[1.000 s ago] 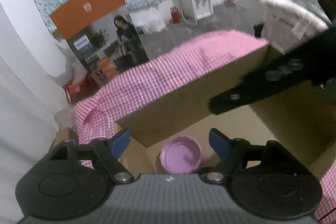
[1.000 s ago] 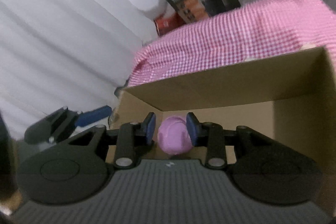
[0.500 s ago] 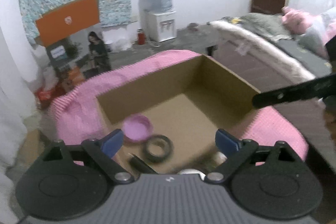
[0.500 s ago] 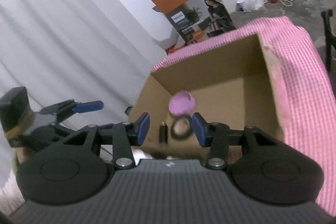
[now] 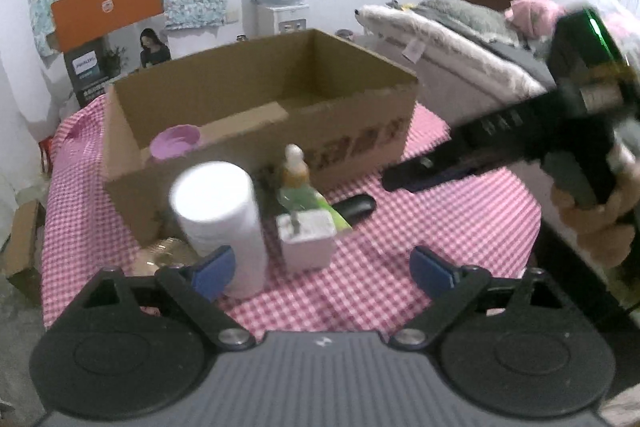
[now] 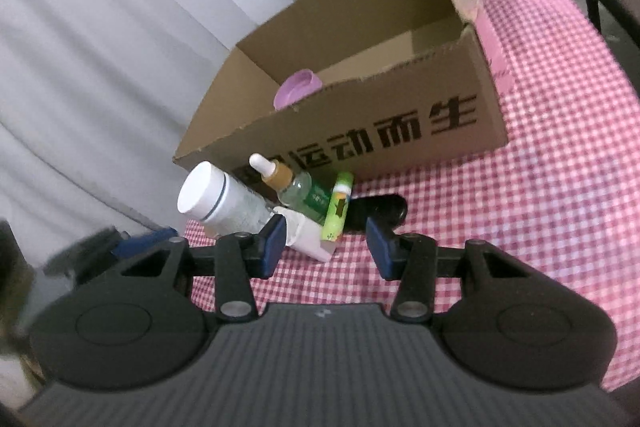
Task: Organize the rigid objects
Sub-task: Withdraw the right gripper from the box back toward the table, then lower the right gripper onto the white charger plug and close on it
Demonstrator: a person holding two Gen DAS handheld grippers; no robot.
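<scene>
Both my claws are empty: left claw (image 5: 322,267) spread wide, right claw (image 6: 326,241) partly spread, lined up over the pile so I can pick next. White bottle (image 6: 218,201), dropper bottle (image 6: 290,185), green tube (image 6: 338,211) and white block (image 5: 306,241) crowd the surface (image 6: 560,187) against the cardboard box (image 6: 360,131); pink lid (image 6: 298,94) already inside

Both wrist cameras look forward and down, from near. The left view faces the open brown cardboard box (image 5: 256,131) frontally; the right view sees it (image 6: 360,131) obliquely. Both share the pink checked tablecloth (image 5: 420,247).
</scene>
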